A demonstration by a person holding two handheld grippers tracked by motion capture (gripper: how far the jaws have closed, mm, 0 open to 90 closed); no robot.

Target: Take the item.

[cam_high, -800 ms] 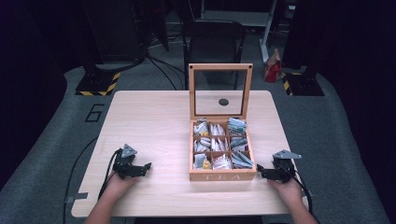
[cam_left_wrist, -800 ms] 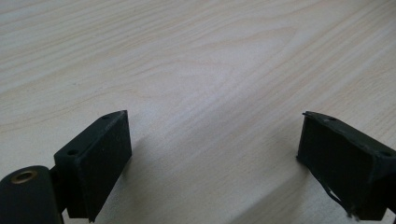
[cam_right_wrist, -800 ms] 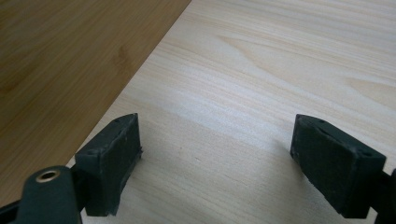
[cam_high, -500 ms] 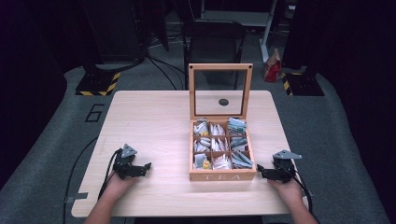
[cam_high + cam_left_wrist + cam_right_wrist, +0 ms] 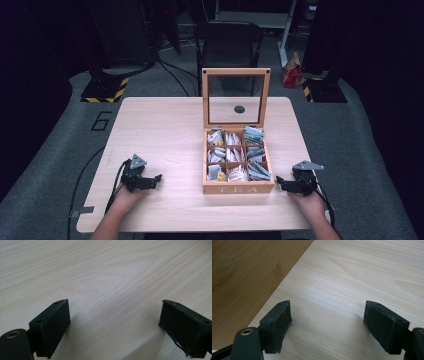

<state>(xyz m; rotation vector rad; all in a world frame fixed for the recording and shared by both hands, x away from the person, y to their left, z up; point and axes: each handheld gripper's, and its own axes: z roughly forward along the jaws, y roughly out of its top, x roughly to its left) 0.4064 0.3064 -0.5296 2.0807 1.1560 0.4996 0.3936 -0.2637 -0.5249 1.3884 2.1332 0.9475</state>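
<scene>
A wooden tea box (image 5: 238,188) marked TEA stands on the pale table (image 5: 165,130), right of centre, its glass-paned lid (image 5: 236,98) upright. Its compartments hold several tea bags (image 5: 235,157). My left gripper (image 5: 156,178) rests on the table near the front left, jaws wide apart and empty; in the left gripper view (image 5: 113,322) only bare wood lies between them. My right gripper (image 5: 278,182) rests just right of the box, open and empty. In the right gripper view (image 5: 327,320) the box's brown side wall (image 5: 249,272) stands at the left.
A dark chair (image 5: 227,45) stands behind the table. A red-and-white object (image 5: 290,70) sits on the floor at the back right, and yellow-black striped bases (image 5: 105,90) flank the table. Cables trail from both grippers off the front edge.
</scene>
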